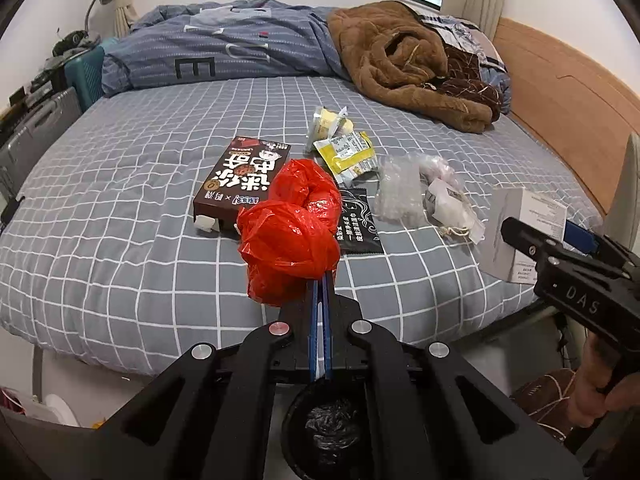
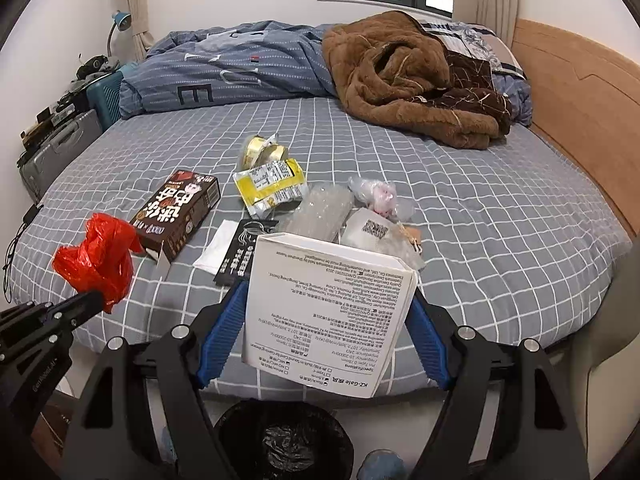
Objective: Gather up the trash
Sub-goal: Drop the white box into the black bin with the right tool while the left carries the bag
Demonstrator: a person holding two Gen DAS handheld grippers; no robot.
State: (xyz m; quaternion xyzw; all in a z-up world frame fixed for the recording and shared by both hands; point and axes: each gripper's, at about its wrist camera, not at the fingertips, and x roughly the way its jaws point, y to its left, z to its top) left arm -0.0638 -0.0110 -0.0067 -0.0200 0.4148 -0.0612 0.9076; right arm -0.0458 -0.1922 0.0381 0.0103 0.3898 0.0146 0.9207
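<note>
Left gripper (image 1: 322,276), middle of frame: squeezed tight on crumpled red plastic bag (image 1: 290,228). Right gripper (image 2: 328,304), bottom middle: clamped around white printed cardboard box (image 2: 328,312).

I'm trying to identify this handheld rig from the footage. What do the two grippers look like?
Both are matte black plastic with angular linkage arms pinned by round silver bolts. The left gripper and right gripper each have ribbed blue pads lining their jaws. Seen from the left wrist, the right one's body carries pale letters reading DAS. No cables or sleeves show.
</note>
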